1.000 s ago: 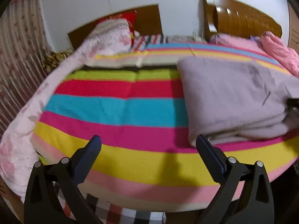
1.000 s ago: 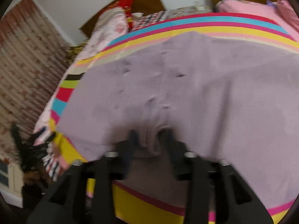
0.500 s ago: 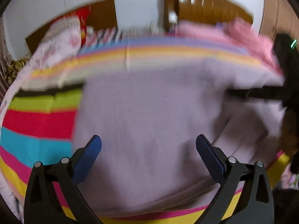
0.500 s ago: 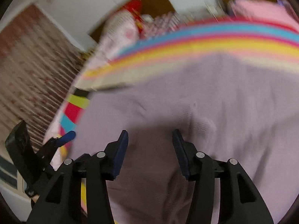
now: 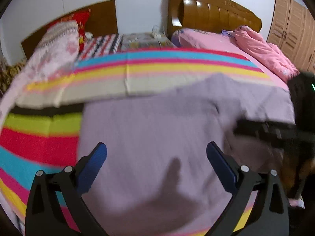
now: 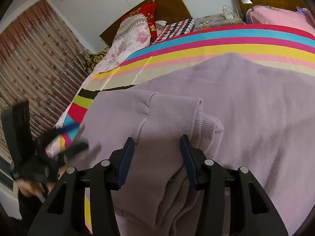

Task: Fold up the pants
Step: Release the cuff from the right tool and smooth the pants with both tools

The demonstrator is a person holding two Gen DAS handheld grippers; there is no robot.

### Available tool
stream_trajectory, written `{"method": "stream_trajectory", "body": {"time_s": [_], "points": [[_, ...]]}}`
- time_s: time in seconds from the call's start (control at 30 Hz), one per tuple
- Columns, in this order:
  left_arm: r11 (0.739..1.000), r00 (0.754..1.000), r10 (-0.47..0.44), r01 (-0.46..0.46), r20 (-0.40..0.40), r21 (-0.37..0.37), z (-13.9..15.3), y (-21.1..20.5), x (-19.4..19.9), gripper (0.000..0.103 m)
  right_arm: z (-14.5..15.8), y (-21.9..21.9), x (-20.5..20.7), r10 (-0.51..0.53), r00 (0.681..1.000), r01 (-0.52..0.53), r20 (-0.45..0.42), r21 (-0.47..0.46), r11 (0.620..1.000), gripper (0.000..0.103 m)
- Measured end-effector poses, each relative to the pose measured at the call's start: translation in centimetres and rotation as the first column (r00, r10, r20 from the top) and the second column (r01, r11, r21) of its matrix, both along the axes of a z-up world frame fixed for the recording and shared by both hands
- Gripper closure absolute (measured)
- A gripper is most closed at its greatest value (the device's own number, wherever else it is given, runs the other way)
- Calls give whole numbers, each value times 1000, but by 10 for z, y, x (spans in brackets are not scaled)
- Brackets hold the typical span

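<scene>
Your left gripper (image 5: 156, 164) hung wide open over the pants (image 5: 157, 133) at frame centre. Your right gripper (image 6: 157, 153) straddled the ribbed cuffs (image 6: 173, 122), jaws apart, not pinching. Closing off-centre might have caught one layer only and dragged the fold askew.

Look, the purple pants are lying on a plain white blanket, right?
Not quite. The soft lilac knit pants are lying on a rainbow-striped blanket, not a plain white one. The right wrist view shows its red, blue, pink and yellow stripes clearly.
</scene>
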State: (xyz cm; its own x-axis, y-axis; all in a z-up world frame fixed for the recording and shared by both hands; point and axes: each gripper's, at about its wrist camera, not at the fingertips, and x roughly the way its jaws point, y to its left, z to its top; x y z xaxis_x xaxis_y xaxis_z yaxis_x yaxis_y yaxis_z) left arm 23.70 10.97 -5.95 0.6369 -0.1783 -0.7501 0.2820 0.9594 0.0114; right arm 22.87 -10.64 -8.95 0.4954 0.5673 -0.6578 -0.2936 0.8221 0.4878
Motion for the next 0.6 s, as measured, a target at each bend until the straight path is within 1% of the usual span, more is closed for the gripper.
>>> {"method": "stream_trajectory", "body": {"time_s": [0.03, 0.1, 0.13, 0.17, 0.2, 0.23, 0.27, 0.33, 0.4, 0.43, 0.47, 0.5, 0.53, 0.6], "points": [[1000, 1000, -5, 5, -1, -9, 2, 0, 11, 2, 0, 1, -1, 1, 1000, -1, 6, -6, 1000, 56], [998, 998, 7, -11, -62, -58, -6, 6, 42, 2, 0, 2, -1, 4, 1000, -4, 14, -12, 1000, 56], [997, 990, 49, -58, -135, -60, -20, 12, 61, 2, 0, 2, -1, 5, 1000, -5, 15, -10, 1000, 56], [993, 973, 89, -103, -212, -55, -37, 19, 76, 2, 0, 1, -1, 6, 1000, -6, 14, -3, 1000, 56], [992, 975, 99, -111, -199, -52, -39, 20, 79, 2, 0, 0, -1, 7, 1000, -7, 11, 6, 1000, 56], [993, 978, 107, -115, -181, -33, -38, 16, 77, 2, -1, -2, -1, 5, 1000, -5, 7, 20, 1000, 56], [992, 977, 118, -122, -179, -10, -37, 12, 77, 2, -2, -4, -1, 6, 1000, -6, 3, 37, 999, 56], [987, 969, 160, -153, -186, 47, -35, 3, 76, 1, -4, -10, 1, 3, 1000, -1, -15, 90, 996, 56], [975, 960, 212, -196, -185, 102, -26, -8, 72, 2, -1, -11, 3, 4, 999, 2, -48, 111, 994, 55], [973, 962, 217, -200, -168, 111, -20, -14, 70, 2, 4, -14, 4, 6, 997, 3, -75, 114, 993, 49], [977, 969, 200, -186, -144, 103, -13, -21, 67, 2, 10, -18, 3, -10, 995, 19, -95, 101, 995, 26], [983, 978, 170, -160, -118, 87, -6, -27, 66, 2, 19, -25, 0, -56, 994, 63, -92, 64, 996, 17], [992, 989, 119, -114, -88, 61, 2, -40, 63, 2, 26, -31, -2, -78, 995, 81, -63, 51, 995, 14], [999, 999, 23, -21, -45, 40, 10, -68, 61, 2, 40, -47, -6, -118, 993, 118, 12, -2, 993, 14]]}}
